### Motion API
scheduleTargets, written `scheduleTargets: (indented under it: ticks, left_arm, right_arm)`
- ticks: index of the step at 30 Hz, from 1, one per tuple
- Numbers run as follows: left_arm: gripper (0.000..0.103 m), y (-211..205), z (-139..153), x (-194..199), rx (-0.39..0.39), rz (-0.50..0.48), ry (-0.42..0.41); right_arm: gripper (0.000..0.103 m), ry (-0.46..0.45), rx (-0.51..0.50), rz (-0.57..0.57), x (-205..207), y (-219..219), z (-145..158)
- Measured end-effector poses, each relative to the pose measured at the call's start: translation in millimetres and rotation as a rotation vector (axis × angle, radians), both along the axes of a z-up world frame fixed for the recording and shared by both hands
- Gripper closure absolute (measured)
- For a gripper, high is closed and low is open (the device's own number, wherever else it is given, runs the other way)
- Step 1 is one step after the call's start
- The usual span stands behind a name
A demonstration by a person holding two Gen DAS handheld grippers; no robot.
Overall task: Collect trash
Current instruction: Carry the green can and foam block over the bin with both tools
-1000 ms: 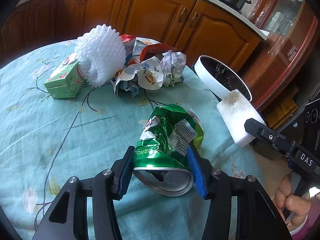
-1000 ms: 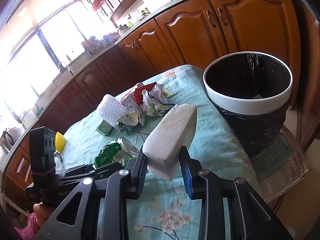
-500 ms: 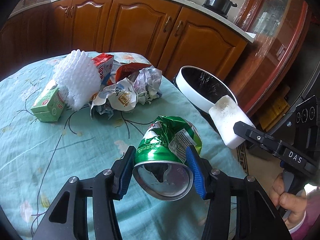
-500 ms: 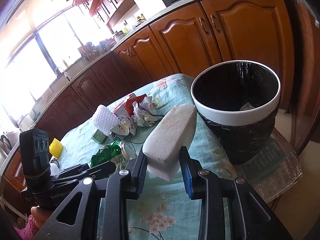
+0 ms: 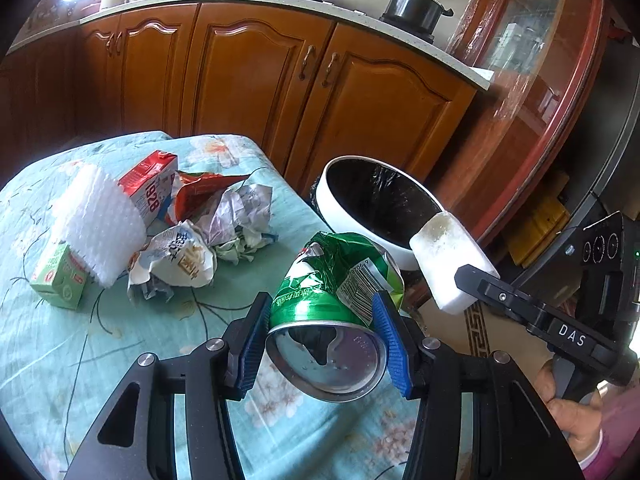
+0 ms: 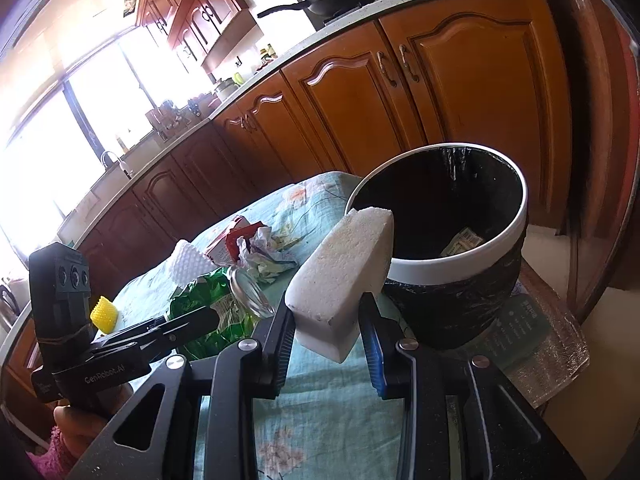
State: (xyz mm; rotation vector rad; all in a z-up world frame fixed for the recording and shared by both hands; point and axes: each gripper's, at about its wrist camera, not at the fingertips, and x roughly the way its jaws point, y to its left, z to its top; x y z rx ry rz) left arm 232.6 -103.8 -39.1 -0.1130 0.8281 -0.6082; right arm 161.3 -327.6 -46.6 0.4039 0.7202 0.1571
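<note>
My left gripper (image 5: pixel 322 338) is clamped on a crushed green can (image 5: pixel 334 292), its blue pads (image 5: pixel 386 338) pressing both sides, the open end facing back toward me, lifted clear above the teal tablecloth (image 5: pixel 80 340). My right gripper (image 6: pixel 328 350) grips a white foam block (image 6: pixel 344 276) by its lower end, the block tilting up so its far tip overlaps the near rim of the bin (image 6: pixel 452 264). The bin is white-rimmed with a black liner, standing just beside the table's edge, with a scrap of packaging lying inside it. Left on the cloth are a white foam net (image 5: pixel 100 220), a red carton (image 5: pixel 150 184), a green carton (image 5: pixel 60 280) and crumpled wrappers (image 5: pixel 208 232), all bunched together, plus a yellow net (image 6: pixel 104 312) farther back.
</note>
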Motion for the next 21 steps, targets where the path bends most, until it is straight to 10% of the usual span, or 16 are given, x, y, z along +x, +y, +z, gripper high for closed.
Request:
scheduleTargets:
  ticks: [21]
  left_arm:
    - [0.053, -81.9, 7.4, 64.8, 0.021, -0.047, -0.036]
  right_arm:
    - [0.071, -0.016, -0.044, -0.081, 36.6, -60.0, 7.9]
